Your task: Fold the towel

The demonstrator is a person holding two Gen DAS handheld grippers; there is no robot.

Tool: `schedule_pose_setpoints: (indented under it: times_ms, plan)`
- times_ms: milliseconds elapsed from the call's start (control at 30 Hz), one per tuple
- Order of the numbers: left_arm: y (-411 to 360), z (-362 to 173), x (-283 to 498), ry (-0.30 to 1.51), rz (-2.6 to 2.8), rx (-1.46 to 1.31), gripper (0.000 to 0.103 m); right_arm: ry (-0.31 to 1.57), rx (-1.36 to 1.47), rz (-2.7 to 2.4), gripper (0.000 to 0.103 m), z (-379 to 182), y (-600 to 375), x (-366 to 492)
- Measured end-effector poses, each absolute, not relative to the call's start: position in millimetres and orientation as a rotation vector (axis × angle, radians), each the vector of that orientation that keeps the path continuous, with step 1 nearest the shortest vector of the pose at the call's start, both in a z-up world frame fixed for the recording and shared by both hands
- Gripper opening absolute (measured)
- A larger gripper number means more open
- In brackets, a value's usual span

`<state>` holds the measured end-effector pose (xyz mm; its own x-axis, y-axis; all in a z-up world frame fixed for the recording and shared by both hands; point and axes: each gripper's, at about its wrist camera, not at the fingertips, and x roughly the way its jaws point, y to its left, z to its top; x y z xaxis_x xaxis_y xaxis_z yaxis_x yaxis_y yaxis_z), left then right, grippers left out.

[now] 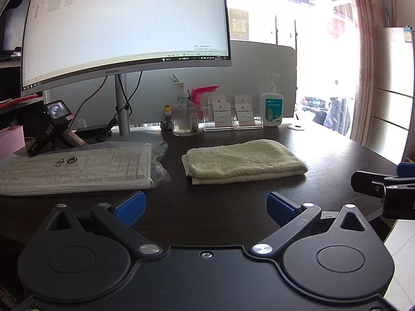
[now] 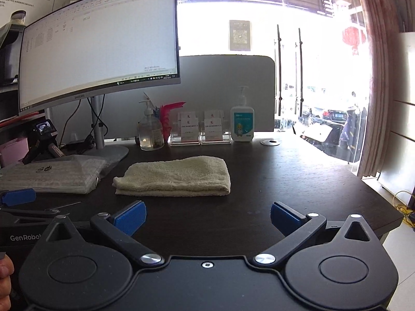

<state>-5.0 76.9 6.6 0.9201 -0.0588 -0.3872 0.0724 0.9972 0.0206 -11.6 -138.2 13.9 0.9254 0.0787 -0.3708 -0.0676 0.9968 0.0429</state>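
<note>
A pale yellow-green towel (image 1: 243, 162) lies folded into a flat rectangle on the dark desk (image 1: 207, 207); it also shows in the right wrist view (image 2: 176, 177). My left gripper (image 1: 206, 207) is open and empty, held back from the towel's near edge. My right gripper (image 2: 207, 216) is open and empty, also short of the towel. The right gripper's side shows at the right edge of the left wrist view (image 1: 384, 184). The left gripper's blue fingertip shows at the left of the right wrist view (image 2: 18, 197).
A plastic-wrapped white keyboard (image 1: 77, 168) lies left of the towel. A monitor (image 1: 124, 26) stands behind. Two pump bottles (image 1: 184, 119) (image 1: 271, 106), card holders (image 1: 230, 119) and a small camera on a tripod (image 1: 55, 124) line the back. The desk's right edge (image 2: 384, 207) curves near.
</note>
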Motion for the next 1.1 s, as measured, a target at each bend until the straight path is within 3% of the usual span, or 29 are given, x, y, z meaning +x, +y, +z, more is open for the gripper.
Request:
schedule_pose_setpoints:
  times_ms: [1100]
  plan:
    - [61.0,19.8,-44.3,0.315,-0.148,0.040,0.101,0.340,0.046,0.104,0.102,21.5,-140.0,-56.9]
